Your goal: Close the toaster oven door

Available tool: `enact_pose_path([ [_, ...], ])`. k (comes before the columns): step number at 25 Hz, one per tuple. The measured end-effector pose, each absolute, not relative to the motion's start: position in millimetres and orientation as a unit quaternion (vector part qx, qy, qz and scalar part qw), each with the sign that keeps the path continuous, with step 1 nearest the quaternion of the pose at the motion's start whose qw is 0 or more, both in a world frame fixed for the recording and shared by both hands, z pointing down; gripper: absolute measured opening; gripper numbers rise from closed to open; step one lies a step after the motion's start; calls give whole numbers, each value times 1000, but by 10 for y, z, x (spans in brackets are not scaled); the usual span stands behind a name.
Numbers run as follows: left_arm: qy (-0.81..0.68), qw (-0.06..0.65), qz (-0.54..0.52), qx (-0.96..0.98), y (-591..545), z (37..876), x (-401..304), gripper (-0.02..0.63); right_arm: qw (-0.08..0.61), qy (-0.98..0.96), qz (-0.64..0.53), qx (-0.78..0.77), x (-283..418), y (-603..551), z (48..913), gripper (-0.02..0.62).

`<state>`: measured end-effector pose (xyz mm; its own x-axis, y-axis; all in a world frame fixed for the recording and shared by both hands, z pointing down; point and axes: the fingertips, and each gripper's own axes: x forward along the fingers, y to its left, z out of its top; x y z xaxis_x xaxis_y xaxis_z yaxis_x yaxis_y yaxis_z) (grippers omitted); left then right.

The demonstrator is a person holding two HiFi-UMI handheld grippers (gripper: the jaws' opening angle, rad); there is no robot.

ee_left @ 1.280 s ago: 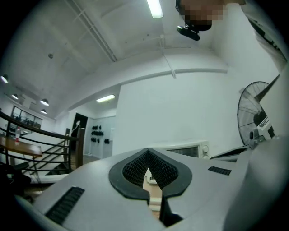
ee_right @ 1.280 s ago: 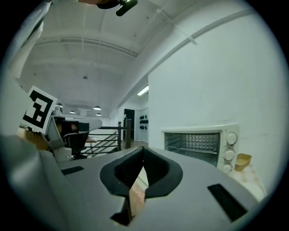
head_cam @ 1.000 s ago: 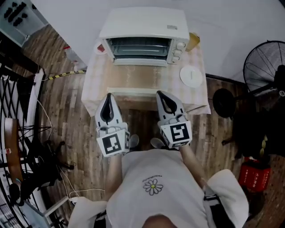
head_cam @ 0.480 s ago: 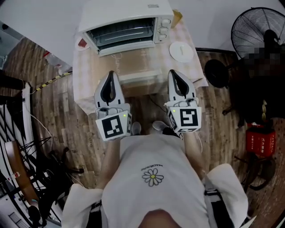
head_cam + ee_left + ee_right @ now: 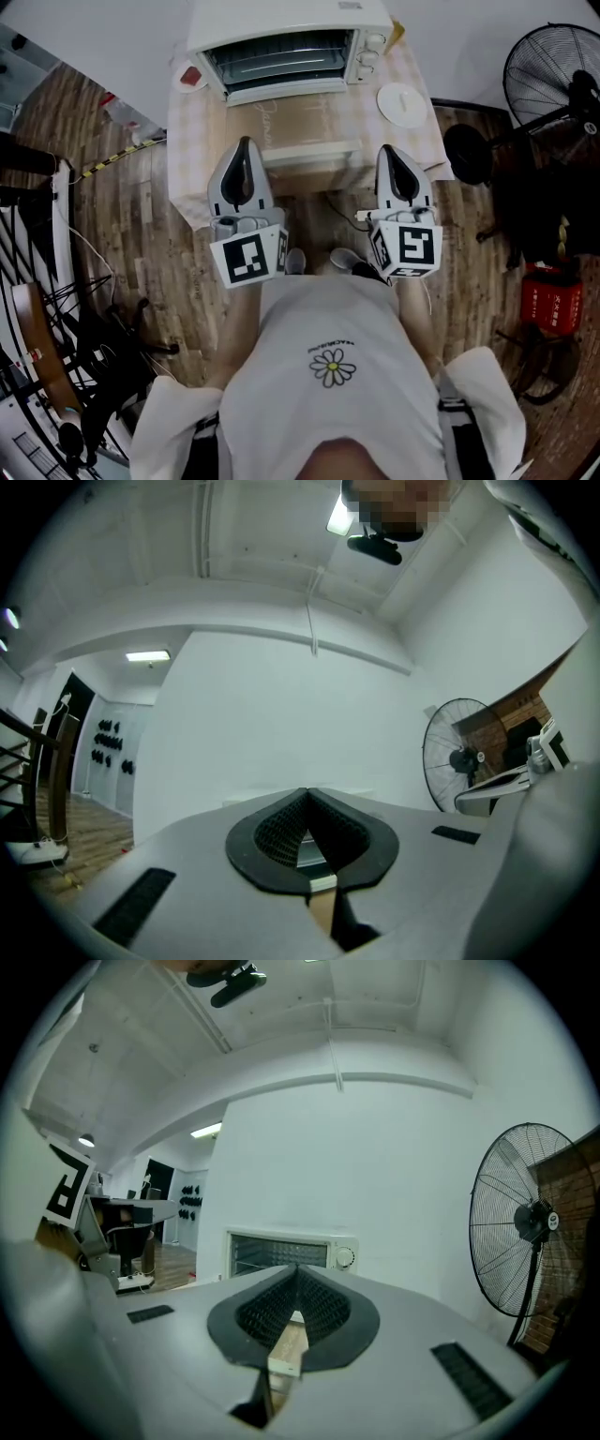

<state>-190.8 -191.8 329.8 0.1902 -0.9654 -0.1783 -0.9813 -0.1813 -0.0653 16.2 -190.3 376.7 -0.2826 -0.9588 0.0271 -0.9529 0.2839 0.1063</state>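
Left gripper (image 5: pixel 246 143): its jaws are pressed together with nothing between them. It is held in the air over the near edge of the table (image 5: pixel 187 178), in front of the left end of the open door, and no contact with the door can be made out.
Right gripper (image 5: pixel 388 152): its jaws are likewise together and empty. It is held just beside the right end of the door's front edge and appears to be apart from it.
Door (image 5: pixel 309 152): it is hinged down and lies roughly level, reaching from the oven mouth toward the person. Its pale front edge lies between the two grippers.
Toaster oven (image 5: pixel 291 37): it stands at the far side of the table against the wall, with its control knobs on the right of its face. The right gripper view shows it straight ahead (image 5: pixel 281 1249).
Step in hand: judged to be the approach, since the door is fully open and neither gripper touches it.
Next move: it probably calls for a closed tip brought under the front edge, then a lift up and away along the hinge arc until the door meets the oven face.
Oven cavity: a wire rack is visible, and no food or tray can be seen.
Plate (image 5: pixel 403 105): it is white and round, sits on the table to the right of the door, and appears bare.
Fan (image 5: pixel 553 84): it stands on the floor, well apart to the right.
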Motion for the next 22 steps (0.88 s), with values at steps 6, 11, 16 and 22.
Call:
enact_pose_path([
  [6,647,79,32,-758,-1921,3392,-2000,15,48,-810,-28,584,77,-1967,3828,9],
  [11,657,70,24,-751,-1921,3455,-2080,17,56,-822,-20,566,-31,-1988,3892,9],
  [16,666,58,16,-743,-1951,3529,-2142,17,65,-831,-15,552,-112,-1988,3995,9],
  [22,667,37,44,-743,-1936,3561,-2265,97,73,-835,-7,545,-159,-1951,4060,9],
])
